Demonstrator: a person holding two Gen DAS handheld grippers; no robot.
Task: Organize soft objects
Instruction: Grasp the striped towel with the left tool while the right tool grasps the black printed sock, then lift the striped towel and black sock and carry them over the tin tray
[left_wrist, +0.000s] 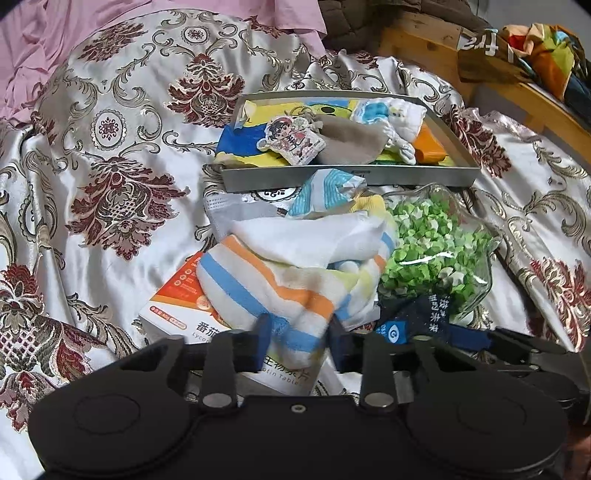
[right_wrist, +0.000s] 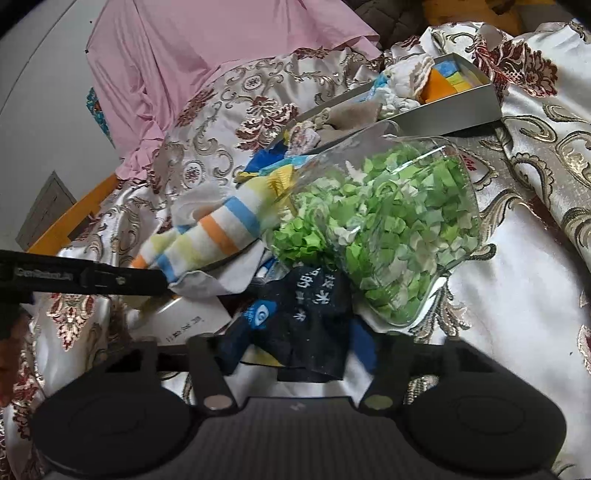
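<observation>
Satin bedding (left_wrist: 122, 110) with a maroon and gold floral pattern is spread over the whole work surface; a pink sheet (right_wrist: 155, 66) is bunched at the far side, and a wooden bed frame (left_wrist: 539, 107) is seen at the far right edge.

A shallow grey tray (left_wrist: 354, 176) is set on the bedding. It is filled with soft items: a printed cartoon pouch (left_wrist: 291, 142), a beige cloth (left_wrist: 351, 142), a white and blue cloth (left_wrist: 391, 118) and an orange piece (left_wrist: 430, 146). Just in front of the tray, a clear glass bowl (right_wrist: 454, 206) is lying tilted and is filled with small green and white folded paper pieces (left_wrist: 436, 247).

The striped sock (left_wrist: 280, 280), white with orange, blue and yellow bands, is located beside the bowl, on top of an orange and white box (left_wrist: 177, 299). Its near end is pinched between the fingers of the left gripper (left_wrist: 297, 338).

A dark navy sock (right_wrist: 314, 314) with white characters is positioned below the bowl, touching it. Its lower edge is reached by the right gripper (right_wrist: 295, 363); the fingertips are covered by the fabric, so their spacing cannot be determined.
</observation>
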